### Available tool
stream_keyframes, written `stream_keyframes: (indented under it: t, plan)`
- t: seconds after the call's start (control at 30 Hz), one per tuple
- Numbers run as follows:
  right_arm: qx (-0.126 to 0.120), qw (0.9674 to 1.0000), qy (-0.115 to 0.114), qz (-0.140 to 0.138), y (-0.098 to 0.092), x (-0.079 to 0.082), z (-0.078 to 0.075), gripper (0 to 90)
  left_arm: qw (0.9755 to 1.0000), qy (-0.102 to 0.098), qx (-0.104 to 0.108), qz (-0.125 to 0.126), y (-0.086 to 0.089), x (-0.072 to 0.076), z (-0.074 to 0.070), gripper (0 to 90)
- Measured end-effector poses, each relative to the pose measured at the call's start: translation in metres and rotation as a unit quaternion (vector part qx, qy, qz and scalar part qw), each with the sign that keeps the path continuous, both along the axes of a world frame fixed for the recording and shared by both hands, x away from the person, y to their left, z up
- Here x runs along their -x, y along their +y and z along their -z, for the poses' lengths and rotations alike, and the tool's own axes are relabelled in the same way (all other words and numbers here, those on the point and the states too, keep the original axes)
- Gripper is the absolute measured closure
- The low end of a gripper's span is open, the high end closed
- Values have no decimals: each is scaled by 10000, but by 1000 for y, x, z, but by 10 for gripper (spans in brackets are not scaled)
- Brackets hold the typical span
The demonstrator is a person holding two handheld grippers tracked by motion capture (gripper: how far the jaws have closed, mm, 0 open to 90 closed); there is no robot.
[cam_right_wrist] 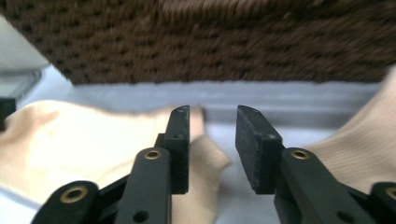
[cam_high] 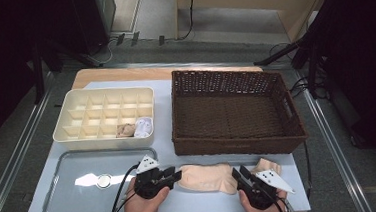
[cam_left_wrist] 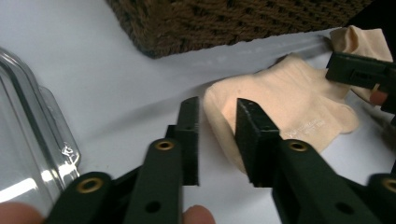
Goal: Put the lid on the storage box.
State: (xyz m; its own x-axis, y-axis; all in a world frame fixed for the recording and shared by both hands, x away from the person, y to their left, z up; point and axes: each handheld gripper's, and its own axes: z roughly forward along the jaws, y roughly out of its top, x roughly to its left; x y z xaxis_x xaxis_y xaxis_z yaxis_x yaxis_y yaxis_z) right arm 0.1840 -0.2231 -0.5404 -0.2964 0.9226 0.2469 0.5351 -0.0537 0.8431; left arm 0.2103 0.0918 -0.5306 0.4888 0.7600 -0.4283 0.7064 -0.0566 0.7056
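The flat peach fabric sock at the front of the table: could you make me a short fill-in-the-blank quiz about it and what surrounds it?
1. The flat peach fabric sock lies between the left gripper and the ____ gripper.
2. Behind it stands a dark brown woven ____.
3. The cream plastic divider tray holds two rolled bundles in its ____ row.
4. The clear plastic tray lies on the sock's ____ side.

Missing words: right; basket; front; left

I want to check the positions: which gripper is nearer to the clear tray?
Left. The left gripper is just past the tray's right edge, at the sock's left end; the right gripper is at the sock's far end.
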Motion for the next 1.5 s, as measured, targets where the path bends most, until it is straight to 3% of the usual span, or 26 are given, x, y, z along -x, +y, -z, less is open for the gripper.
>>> stream_keyframes:
  t: [0.1,0.2,0.3,0.57,0.73,0.83,0.93,1.07,1.2,1.37,1.5]
  plan:
    - [104,9998,106,-98,3,2,1,728,9999,53,-53,90,-4,0,1,811]
    - [245,9994,170,-186,7,4,3,831,9999,8,-136,99,-7,2,1,892]
    - [263,9991,243,-231,9,2,1,861,9998,-17,-146,144,-7,3,1,900]
    - [361,9992,-135,-80,4,-7,-9,866,9998,-144,-133,35,-5,-1,-1,900]
    - [433,9990,-63,-91,4,-11,-3,862,9997,-178,-164,12,-7,-3,1,900]
    - [333,9993,-154,-25,0,-11,-4,761,9996,-248,-158,16,-6,-3,0,877]
    - [113,9994,-328,90,-10,-5,-15,701,9994,-329,-80,11,-3,-2,-2,788]
    - [-46,9984,-484,282,-29,6,-28,667,9989,-467,-10,80,2,3,-7,697]
    - [-3,9969,-584,521,-50,13,-36,629,9984,-545,24,171,8,9,-8,652]
    - [164,9939,-650,881,-69,18,-32,541,9979,-623,70,177,17,17,-10,647]
    - [116,9936,-552,979,-78,21,-28,540,9976,-651,104,194,21,20,-11,651]
